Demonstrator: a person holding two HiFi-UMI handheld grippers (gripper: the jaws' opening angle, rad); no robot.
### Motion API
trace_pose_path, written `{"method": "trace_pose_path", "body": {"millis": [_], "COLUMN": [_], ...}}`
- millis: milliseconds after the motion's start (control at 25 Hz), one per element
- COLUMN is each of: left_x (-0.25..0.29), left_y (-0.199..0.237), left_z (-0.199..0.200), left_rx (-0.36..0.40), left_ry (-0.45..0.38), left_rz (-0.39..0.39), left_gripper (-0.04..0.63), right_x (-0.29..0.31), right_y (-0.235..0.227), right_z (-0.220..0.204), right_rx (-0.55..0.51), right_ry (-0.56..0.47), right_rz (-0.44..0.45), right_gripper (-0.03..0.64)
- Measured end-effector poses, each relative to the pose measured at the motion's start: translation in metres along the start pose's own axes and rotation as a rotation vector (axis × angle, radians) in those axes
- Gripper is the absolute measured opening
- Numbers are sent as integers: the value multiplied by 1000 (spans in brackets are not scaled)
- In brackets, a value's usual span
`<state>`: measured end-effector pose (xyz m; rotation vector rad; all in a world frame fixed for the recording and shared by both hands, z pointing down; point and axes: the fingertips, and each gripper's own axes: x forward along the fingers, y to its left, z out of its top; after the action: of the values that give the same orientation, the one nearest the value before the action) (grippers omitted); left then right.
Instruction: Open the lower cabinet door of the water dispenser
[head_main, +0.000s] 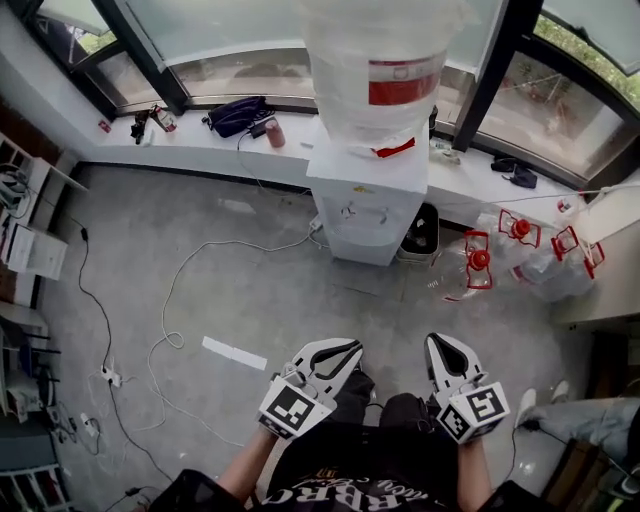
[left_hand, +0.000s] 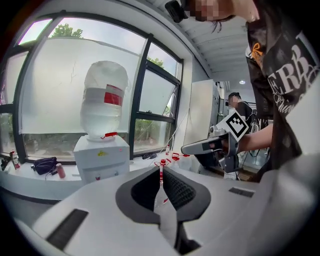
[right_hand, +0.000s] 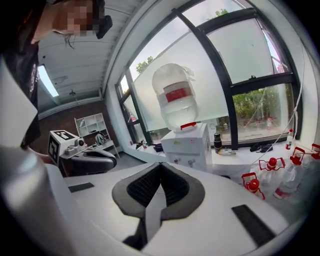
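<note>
The white water dispenser (head_main: 365, 195) stands against the window ledge with a big wrapped bottle (head_main: 375, 60) on top; its lower front (head_main: 360, 238) faces me and looks closed. Both grippers hover well short of it, above the floor. My left gripper (head_main: 347, 350) is shut with nothing in it, and so is my right gripper (head_main: 440, 343). In the left gripper view the shut jaws (left_hand: 161, 171) point right of the dispenser (left_hand: 100, 160). From the right gripper view the shut jaws (right_hand: 160, 165) point toward the dispenser (right_hand: 189, 147), which stands just right of them.
Several clear bottles with red caps (head_main: 520, 250) lie on the floor to the dispenser's right, next to a black bin (head_main: 420, 232). White cables (head_main: 170, 300) and a white strip (head_main: 234, 352) lie on the grey floor. Shelves (head_main: 25, 250) line the left wall.
</note>
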<state>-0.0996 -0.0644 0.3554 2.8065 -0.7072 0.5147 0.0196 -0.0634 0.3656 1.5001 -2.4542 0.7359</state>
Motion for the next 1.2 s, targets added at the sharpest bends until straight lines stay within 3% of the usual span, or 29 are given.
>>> {"method": "trace_pose_path", "body": {"millis": [160,400,640,880,1200], "left_x": [34,96,172,254,362], "left_y": [30,63,106,147,170], "left_z": [-10,-28,-54,-91,-162], "left_rx": [-13,-101,-5,2,58], "left_ry": [-13,-35,51,87,154], "left_rz": [-33,-83,-51,3,-5], "left_gripper": [18,18,18,18,18], "right_x": [28,83,156,242,348], "right_y": [-30,-104,-192,-268,-347], "right_z": [1,-22,-70,-151,-265], "right_rx": [4,-9,-77,-156,-137], "right_ry": [6,35,92,163,196], "right_rz": [-36,-92,-121,-109,-47], "right_gripper": [14,40,85,134,189]}}
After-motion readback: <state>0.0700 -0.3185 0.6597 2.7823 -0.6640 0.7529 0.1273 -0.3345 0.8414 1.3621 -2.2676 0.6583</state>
